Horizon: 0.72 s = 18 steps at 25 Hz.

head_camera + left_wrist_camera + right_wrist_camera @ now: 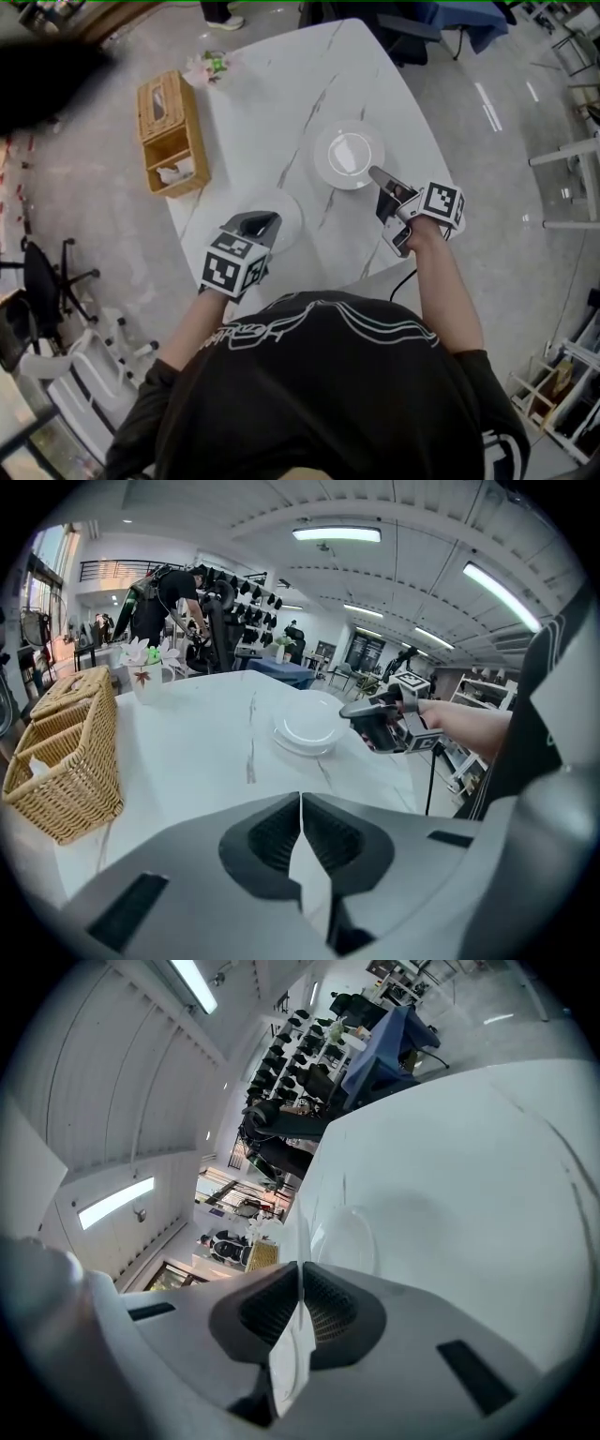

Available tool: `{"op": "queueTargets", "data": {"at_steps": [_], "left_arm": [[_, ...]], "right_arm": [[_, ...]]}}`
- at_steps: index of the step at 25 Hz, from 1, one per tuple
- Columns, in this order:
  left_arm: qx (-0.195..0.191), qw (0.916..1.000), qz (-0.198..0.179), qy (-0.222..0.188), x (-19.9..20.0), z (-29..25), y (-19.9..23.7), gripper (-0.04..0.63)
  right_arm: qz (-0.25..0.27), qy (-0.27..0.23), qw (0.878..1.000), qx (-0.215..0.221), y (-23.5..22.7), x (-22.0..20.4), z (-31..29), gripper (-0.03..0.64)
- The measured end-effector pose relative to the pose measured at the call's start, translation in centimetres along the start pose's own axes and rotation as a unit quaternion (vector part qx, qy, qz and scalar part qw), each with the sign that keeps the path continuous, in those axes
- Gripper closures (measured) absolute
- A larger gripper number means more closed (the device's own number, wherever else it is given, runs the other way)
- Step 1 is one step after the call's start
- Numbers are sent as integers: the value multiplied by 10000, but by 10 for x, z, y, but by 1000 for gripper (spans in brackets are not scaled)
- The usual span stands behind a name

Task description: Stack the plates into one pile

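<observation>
A white plate lies level near the middle of the marble table. My right gripper is shut on its near right rim. In the right gripper view that rim runs edge-on out of the shut jaws, beside a pale oval. The left gripper view shows this plate thick-edged, perhaps on another, with the right gripper at its side. A second white plate sits near the front edge. My left gripper hangs over it, jaws shut; whether it touches is unclear.
A wicker basket stands at the table's left edge, seen close on the left in the left gripper view as the basket. A small flower vase is behind it. Chairs and racks ring the table; a cable hangs off the front edge.
</observation>
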<state>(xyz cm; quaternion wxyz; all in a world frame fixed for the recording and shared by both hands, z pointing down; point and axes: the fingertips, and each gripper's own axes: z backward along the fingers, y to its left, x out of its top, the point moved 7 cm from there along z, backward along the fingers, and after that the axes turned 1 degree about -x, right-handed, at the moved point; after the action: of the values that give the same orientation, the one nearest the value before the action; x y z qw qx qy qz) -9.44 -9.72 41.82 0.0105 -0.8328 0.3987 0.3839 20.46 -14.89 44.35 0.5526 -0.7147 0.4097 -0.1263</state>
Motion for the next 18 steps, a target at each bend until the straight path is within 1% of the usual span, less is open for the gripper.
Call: {"op": "queueTargets", "data": {"at_steps": [4, 8, 14, 16, 18], "left_arm": [[23, 10000, 10, 21, 0, -1, 2, 568], [69, 10000, 42, 35, -3, -3, 5, 568], [103, 9999, 66, 65, -5, -6, 6, 568], [114, 9999, 79, 55, -5, -7, 6, 568], [121, 9999, 95, 60, -7, -8, 7, 568]], "right_arm": [[-180, -1, 9998, 44, -7, -1, -7, 577], [-83, 66, 9999, -73, -17, 1, -8, 574], [-58, 108, 9999, 40, -20, 1, -11, 572], [141, 219, 9997, 34, -19, 1, -11, 548], [375, 374, 9986, 86, -17, 1, -13, 465]]}}
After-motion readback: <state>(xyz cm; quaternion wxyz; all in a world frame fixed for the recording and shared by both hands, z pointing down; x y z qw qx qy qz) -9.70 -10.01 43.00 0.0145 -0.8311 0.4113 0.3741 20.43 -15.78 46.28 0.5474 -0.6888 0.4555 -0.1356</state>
